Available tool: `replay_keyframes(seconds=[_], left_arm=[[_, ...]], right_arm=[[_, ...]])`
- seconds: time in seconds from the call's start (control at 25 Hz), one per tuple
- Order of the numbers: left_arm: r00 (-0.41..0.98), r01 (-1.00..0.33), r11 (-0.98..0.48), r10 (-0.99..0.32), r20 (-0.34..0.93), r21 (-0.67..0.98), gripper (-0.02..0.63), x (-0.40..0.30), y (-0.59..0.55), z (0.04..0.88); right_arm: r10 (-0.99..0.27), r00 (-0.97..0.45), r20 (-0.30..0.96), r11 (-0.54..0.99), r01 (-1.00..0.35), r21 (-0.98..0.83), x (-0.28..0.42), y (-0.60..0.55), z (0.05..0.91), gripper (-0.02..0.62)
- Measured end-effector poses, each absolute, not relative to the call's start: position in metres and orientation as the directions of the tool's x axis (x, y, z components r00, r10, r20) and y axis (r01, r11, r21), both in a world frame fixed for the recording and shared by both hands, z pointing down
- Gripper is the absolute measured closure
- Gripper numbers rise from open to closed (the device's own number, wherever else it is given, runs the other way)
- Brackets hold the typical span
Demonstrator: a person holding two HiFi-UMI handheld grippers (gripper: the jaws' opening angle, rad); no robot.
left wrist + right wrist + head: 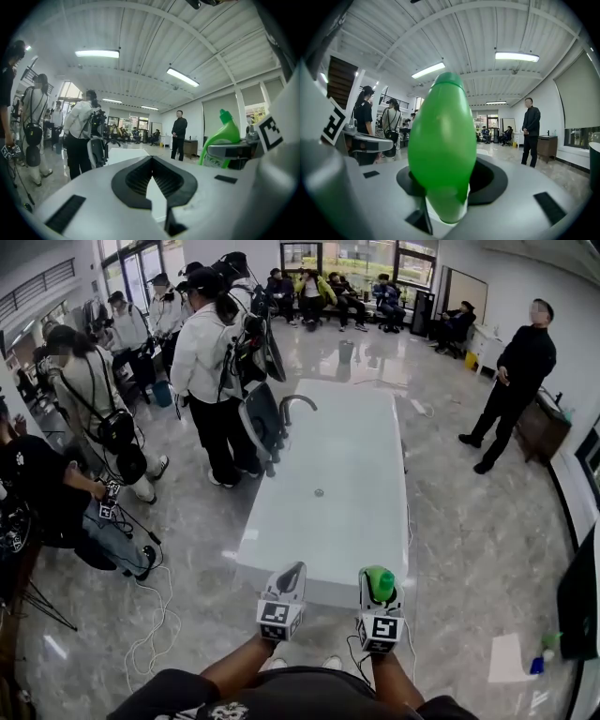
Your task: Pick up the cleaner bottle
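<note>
Green cleaner bottle (440, 145): clamped between the jaws of the right gripper (379, 596), cap end pointing away from the holder, clear of the surface, over the near right corner of the white table (328, 446). In the left gripper view the bottle shows a pale label low on its body, mostly behind the right gripper; print too small to read. The only other marking is the black-and-white square markers on each gripper's cube, which are patterns, not text. Left gripper (151, 164): jaws closed tip to tip with nothing between them, held just beside the right one, over the table's near edge. Table top is mostly bare: a small dark object (319, 492) near the centre, a dark curved fixture (297, 407) at the far left corner. Left long edge is crowded, with a person in a white jacket (202, 352) wearing gear standing close to the far left corner and others behind, and with cables (150, 615) loose on the floor. Right long edge gives onto open glossy floor as far as a person in black (520, 381) standing well apart near the wall.
</note>
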State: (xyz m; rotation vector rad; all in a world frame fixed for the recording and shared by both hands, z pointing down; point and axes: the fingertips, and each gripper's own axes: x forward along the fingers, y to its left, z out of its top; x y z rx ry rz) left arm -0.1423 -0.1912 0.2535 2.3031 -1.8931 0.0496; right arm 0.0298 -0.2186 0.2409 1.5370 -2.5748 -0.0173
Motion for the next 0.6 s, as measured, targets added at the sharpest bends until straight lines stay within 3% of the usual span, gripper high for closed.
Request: replay_keyframes(seconds=[0.32, 0.6], left_arm=[[0.138, -0.983, -0.117, -0.977, 0.16, 0.139, 0.6, -0.124, -0.198, 0.255], [0.196, -0.976, -0.18, -0.972, 0.134, 0.119, 0.6, -0.126, -0.199, 0.246]], right_arm=[[-0.881, -0.467, 0.081, 0.473, -0.878, 0.075, 0.064, -0.247, 0.22, 0.399], [-0.898, -0.435, 0.061, 0.439, -0.894, 0.089, 0.054, -0.242, 0.212, 0.4]])
